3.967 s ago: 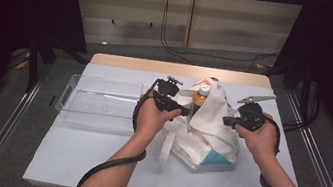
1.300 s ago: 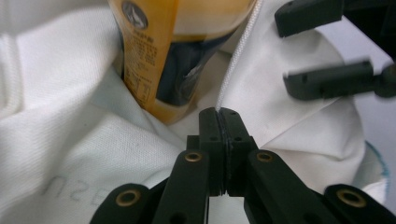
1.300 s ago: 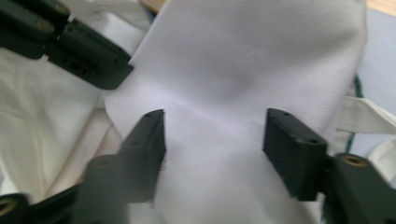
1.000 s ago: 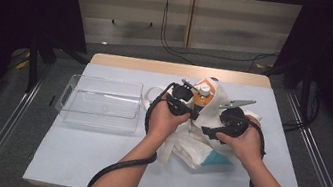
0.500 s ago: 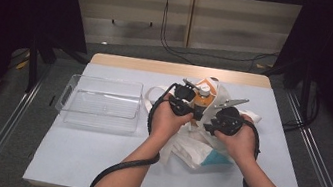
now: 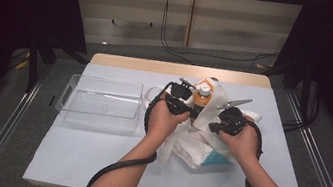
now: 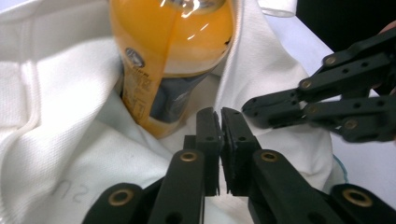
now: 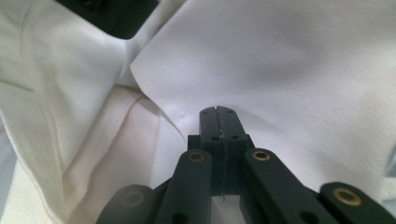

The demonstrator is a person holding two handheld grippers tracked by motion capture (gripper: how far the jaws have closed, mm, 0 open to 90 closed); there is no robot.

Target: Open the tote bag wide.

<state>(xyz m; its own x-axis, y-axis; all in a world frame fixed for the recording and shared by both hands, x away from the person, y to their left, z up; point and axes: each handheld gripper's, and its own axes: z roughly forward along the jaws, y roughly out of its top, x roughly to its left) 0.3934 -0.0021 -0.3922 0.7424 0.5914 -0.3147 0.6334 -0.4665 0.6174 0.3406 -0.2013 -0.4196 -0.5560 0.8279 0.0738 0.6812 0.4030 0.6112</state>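
An orange juice bottle (image 6: 200, 99) (image 7: 173, 60) stands inside a white cloth bag (image 6: 192, 143) (image 7: 56, 140) (image 8: 303, 70) at the middle of the table. My left gripper (image 6: 189, 110) (image 7: 219, 114) is shut just left of the bottle, its tips close to the cloth below the bottle's base, with no cloth showing between them. Right of the bottle, my right gripper (image 6: 212, 127) (image 8: 218, 112) is shut on a raised flap of the bag. Its jaws also appear in the left gripper view, as the right gripper (image 7: 250, 105) close to the left one.
A clear plastic tray (image 6: 102, 101) lies empty on the white table to the left of the bag. Something teal (image 6: 217, 160) pokes out under the bag's near right corner. Metal rails run along both sides of the table.
Over four seconds both hands have drawn together from the bag's two sides toward the bottle. In the last second the right gripper slid left and slightly nearer, and the bag bunched up.
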